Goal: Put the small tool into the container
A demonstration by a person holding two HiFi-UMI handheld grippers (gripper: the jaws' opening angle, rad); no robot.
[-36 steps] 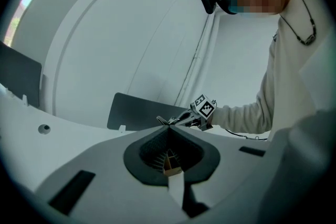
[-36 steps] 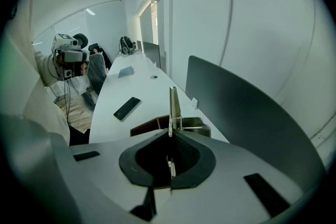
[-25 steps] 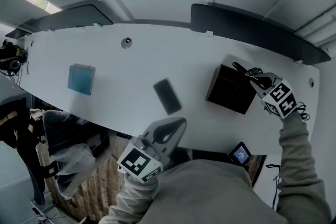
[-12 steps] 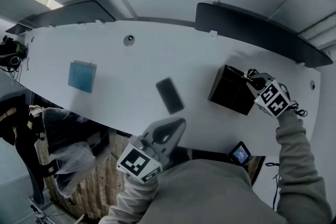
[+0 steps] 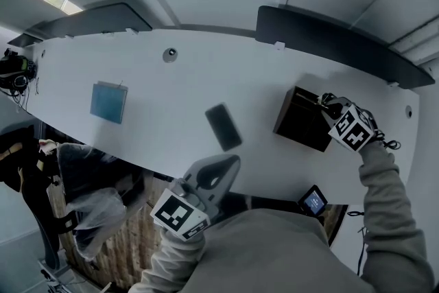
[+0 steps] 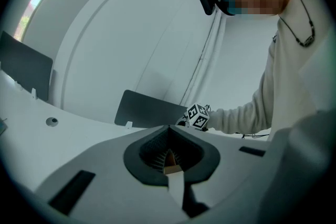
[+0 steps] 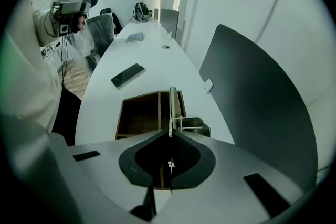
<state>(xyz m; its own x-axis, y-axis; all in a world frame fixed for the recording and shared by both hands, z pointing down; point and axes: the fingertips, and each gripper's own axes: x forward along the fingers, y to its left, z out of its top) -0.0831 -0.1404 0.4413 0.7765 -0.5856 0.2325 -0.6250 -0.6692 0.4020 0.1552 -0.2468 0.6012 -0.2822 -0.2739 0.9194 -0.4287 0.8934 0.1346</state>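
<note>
Well left of the container (image 5: 296, 121), the left gripper (image 5: 234, 161) hovers at the near edge of the surface (image 5: 171, 89), jaws together and empty. A phone (image 5: 223, 126) lies nearer the container. The right gripper (image 5: 324, 103) - clamped on the small tool (image 7: 172, 105) - points steeply down above the container's right edge.

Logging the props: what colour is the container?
Dark brown container, clearest in the right gripper view.

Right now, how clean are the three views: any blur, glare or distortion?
Head view: sharp, but the fisheye bows the table into an arc; the box interior reads black. Right gripper view: tool and box crisp, corners vignetted. Left gripper view: dim, bluish, no glare.
</note>
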